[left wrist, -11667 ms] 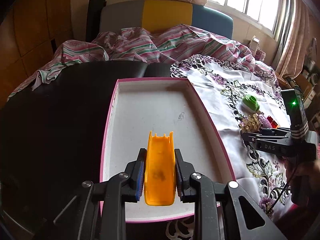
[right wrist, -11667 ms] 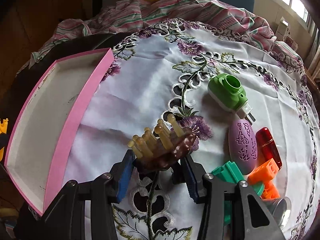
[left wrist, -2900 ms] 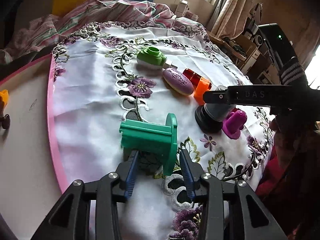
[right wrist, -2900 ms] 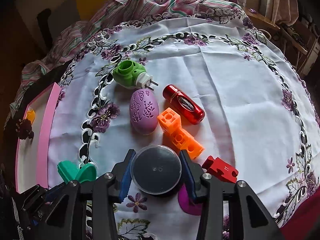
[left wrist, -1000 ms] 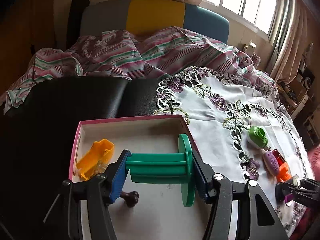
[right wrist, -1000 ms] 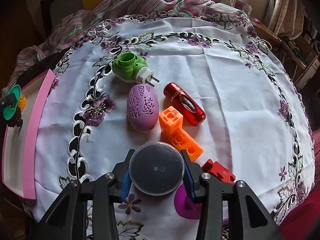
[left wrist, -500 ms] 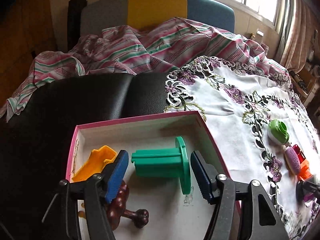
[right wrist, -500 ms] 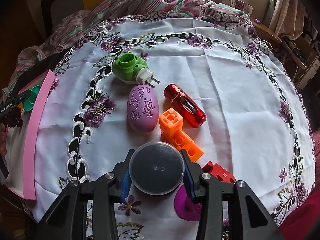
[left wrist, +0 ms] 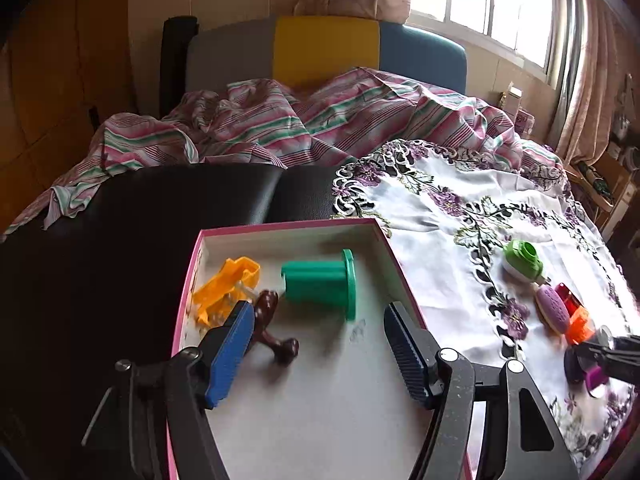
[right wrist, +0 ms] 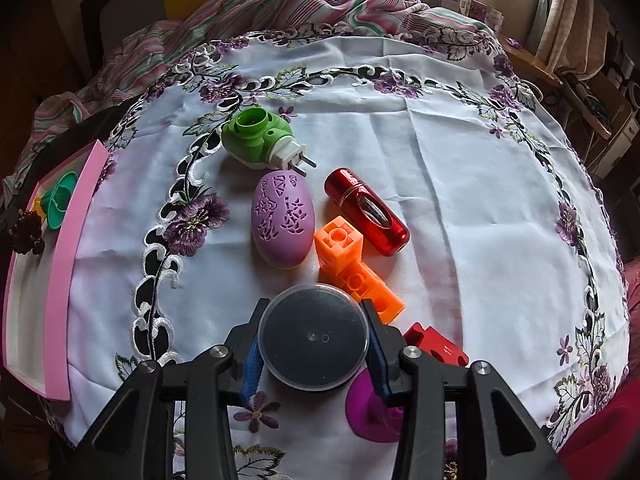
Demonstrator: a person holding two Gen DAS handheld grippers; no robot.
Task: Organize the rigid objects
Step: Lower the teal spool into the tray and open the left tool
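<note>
The pink-rimmed tray (left wrist: 383, 242) holds a green spool (left wrist: 320, 283), an orange scoop (left wrist: 226, 285) and a brown comb-like piece (left wrist: 274, 332). My left gripper (left wrist: 318, 350) is open and empty above the tray, just nearer than the spool. My right gripper (right wrist: 313, 354) is shut on a round black lidded container (right wrist: 313, 337) over the white cloth. Beyond it lie an orange block (right wrist: 352, 270), a purple egg-shaped case (right wrist: 282, 219), a red cylinder (right wrist: 366, 211) and a green plug-in device (right wrist: 258, 136).
A red block (right wrist: 436, 346) and a magenta disc piece (right wrist: 370, 410) lie beside the right gripper. The embroidered cloth (right wrist: 460, 168) covers the round table. The tray (right wrist: 60, 264) rests at the table's left on a black surface (left wrist: 120, 248). Striped bedding (left wrist: 300, 120) lies behind.
My left gripper carried the green spool to the tray, opened and let it go, then drew back. The right gripper has stayed shut on the black container.
</note>
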